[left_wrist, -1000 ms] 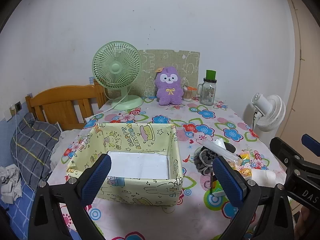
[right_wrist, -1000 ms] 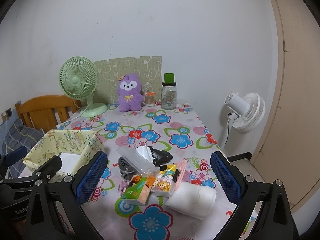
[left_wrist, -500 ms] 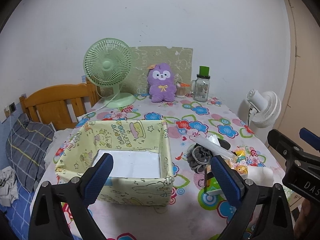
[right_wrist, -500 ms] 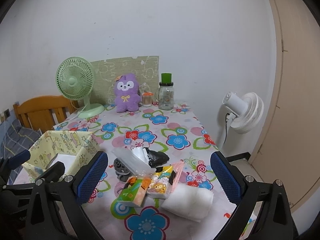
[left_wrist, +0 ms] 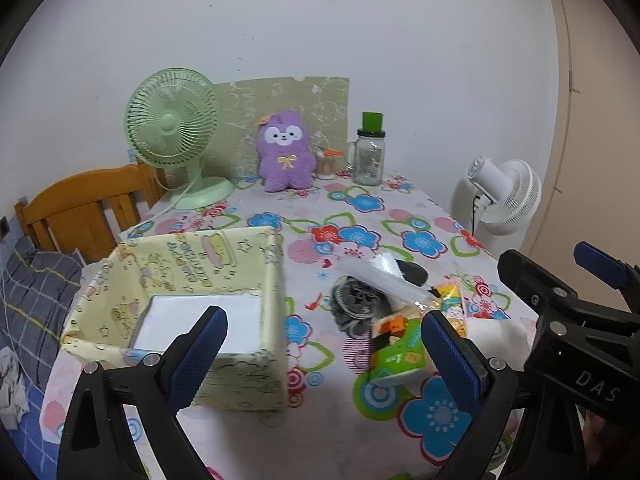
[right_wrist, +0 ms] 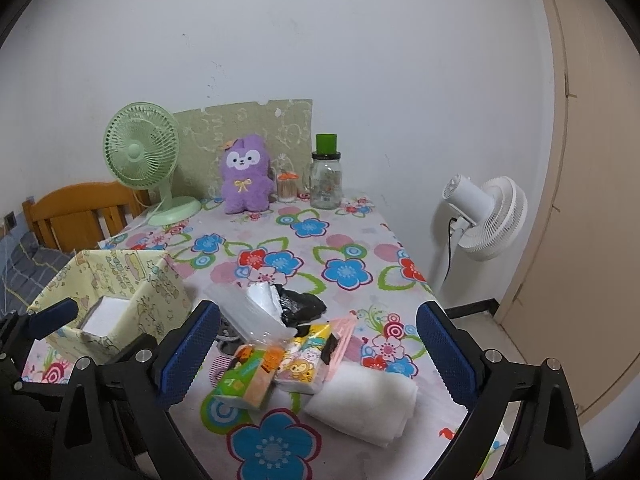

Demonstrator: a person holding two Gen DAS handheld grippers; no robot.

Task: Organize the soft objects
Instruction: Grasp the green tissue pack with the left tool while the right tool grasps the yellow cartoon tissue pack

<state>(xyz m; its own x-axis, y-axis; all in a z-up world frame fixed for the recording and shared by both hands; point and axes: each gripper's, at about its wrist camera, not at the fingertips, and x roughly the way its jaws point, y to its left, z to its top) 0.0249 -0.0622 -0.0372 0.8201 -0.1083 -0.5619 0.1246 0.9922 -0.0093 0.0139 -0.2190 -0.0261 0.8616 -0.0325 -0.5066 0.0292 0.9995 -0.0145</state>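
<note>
Right wrist: right gripper (right_wrist: pixel 318 344) wide, empty | tissue packs (right_wrist: pixel 280 364) between fingers, near table's (right_wrist: pixel 340 240) front edge | left gripper (left_wrist: pixel 324 344) wide, empty

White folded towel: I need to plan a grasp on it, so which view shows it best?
The right wrist view: the white folded towel lies whole between the open fingers. The left wrist view shows only a sliver, hidden behind the gripper fingers.

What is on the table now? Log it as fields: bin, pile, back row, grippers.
bin: yellow fabric box, only a white sheet on its floor
pile: tissue packs, white towel roll, black bag, beside the box
back row: green fan, purple plush, glass jar
grippers: left gripper and right gripper, jaws open, holding nothing
</note>
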